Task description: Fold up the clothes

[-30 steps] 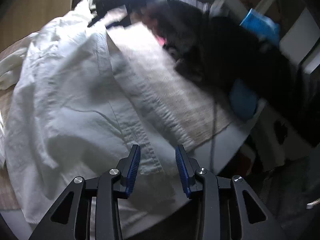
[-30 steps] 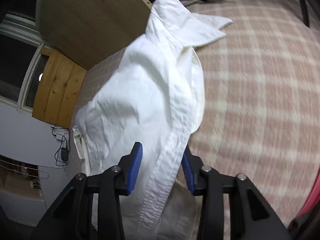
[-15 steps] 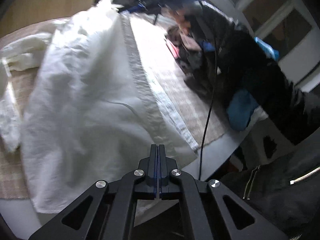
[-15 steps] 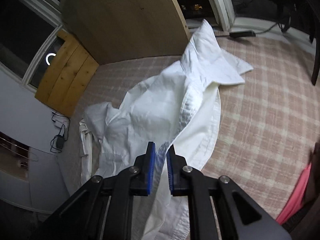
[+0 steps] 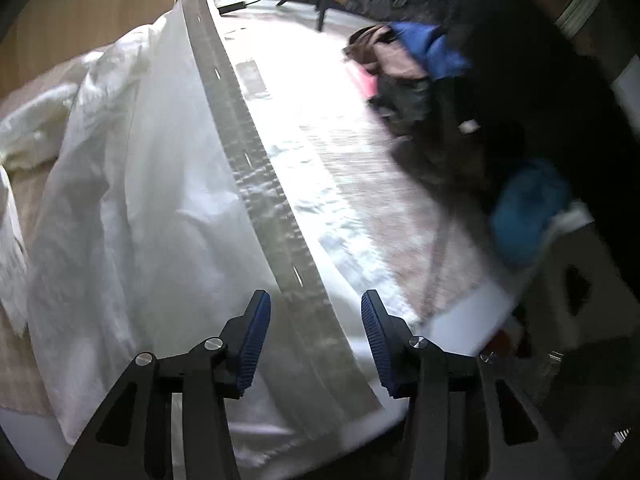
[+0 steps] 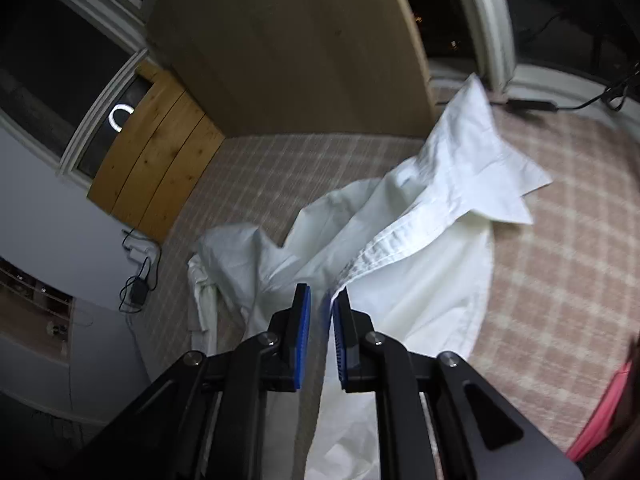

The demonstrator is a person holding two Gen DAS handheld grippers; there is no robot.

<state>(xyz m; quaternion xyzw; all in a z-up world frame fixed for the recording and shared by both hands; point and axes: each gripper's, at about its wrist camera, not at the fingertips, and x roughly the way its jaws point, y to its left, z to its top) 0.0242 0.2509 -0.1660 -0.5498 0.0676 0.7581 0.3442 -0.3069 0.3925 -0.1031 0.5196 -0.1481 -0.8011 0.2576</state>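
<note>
The left tool stands with its jaws wide apart, the shirt's buttonhole placket running between them but not pinched. The right tool is nearly together — clamped on the placket edge, it seems. The white shirt lies rumpled on the checked cloth of the tabletop, collar toward the far edge. The fabric looks light, limp and apt to crease; the stitched placket and collar — stiffer — offer the surest hold.
</note>
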